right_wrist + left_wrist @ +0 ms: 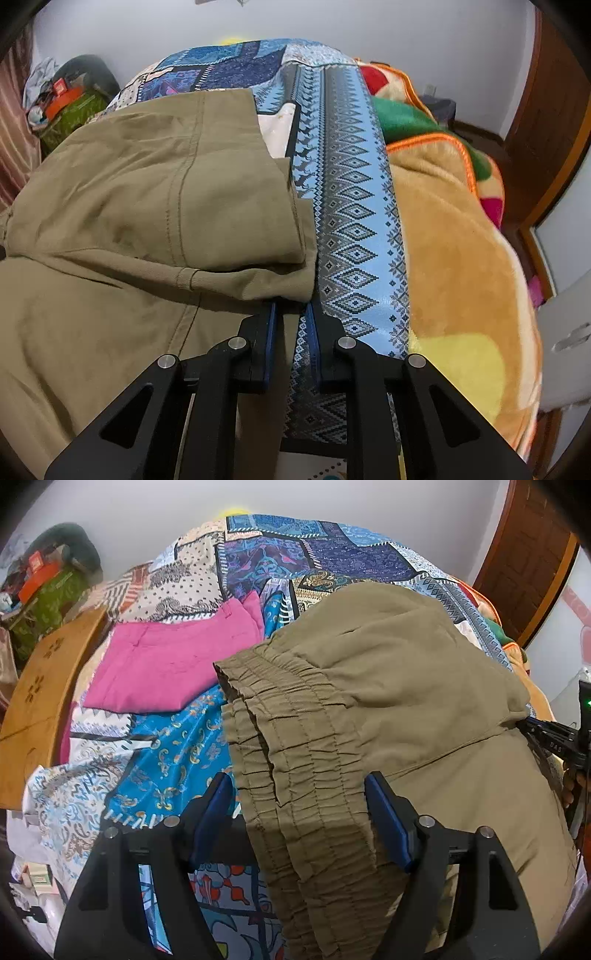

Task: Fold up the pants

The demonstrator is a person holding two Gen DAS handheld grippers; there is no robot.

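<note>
Left wrist view: khaki cotton pants (388, 686) lie half-folded on the patchwork bed (295, 542); left tool (299, 797) gapes wide astride the waistband; right tool (291, 314) stands narrow at the hem, its grip unclear; next, pinch both ends and fold across.

The left gripper (299, 797) sits at the bottom centre of its view, jaws spread wide. The right gripper (291, 314), low centre in its own view, has its jaws drawn close, a narrow gap remaining.
</note>
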